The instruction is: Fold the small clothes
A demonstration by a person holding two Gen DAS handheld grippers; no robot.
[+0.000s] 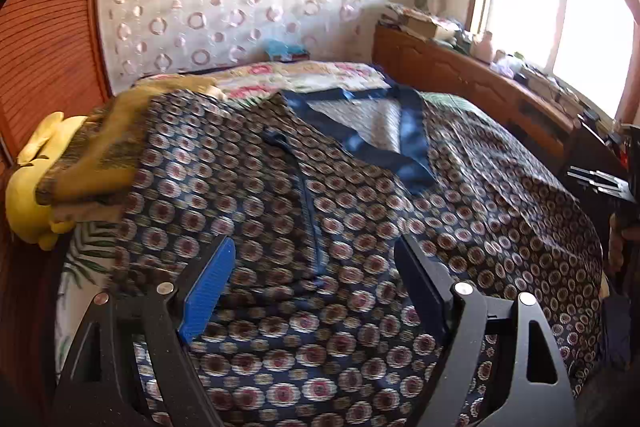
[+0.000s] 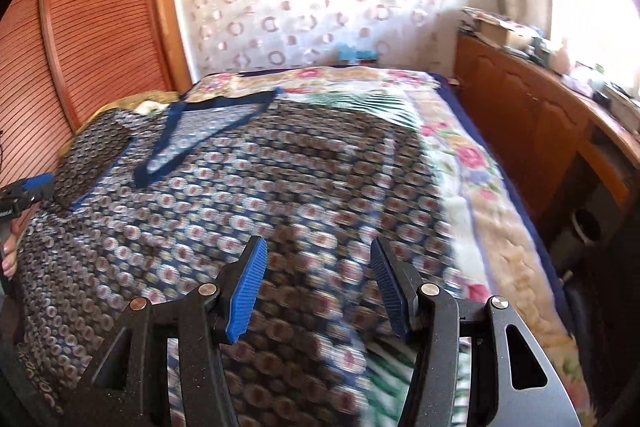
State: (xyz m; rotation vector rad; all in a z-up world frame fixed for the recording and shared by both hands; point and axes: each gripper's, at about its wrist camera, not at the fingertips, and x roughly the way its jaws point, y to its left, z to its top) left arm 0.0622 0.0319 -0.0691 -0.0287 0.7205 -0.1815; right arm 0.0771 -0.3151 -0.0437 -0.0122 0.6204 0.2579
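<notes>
A dark blue top (image 1: 320, 195) printed with round red-and-white medallions lies spread over the bed. Its navy V-neck trim (image 1: 360, 123) points toward me. My left gripper (image 1: 315, 243) hovers open over the near part of the cloth, with nothing between its blue pads (image 1: 208, 291). The right wrist view is motion-blurred. It shows the same top (image 2: 248, 187) and neck trim (image 2: 208, 131). My right gripper (image 2: 319, 243) stands open above the cloth near its right edge and grips nothing. Each gripper shows at the edge of the other's view: the right gripper's black body (image 1: 600, 181) and the left gripper's blue tip (image 2: 36, 185).
A pile of yellow-brown folded cloth (image 1: 92, 163) and a yellow item (image 1: 28, 187) sit at the bed's left side. A floral blanket (image 2: 472, 163) covers the bed. A louvred wooden door (image 2: 100, 27) stands on the left. On the right, a cluttered wooden cabinet (image 2: 532, 115) runs under the window.
</notes>
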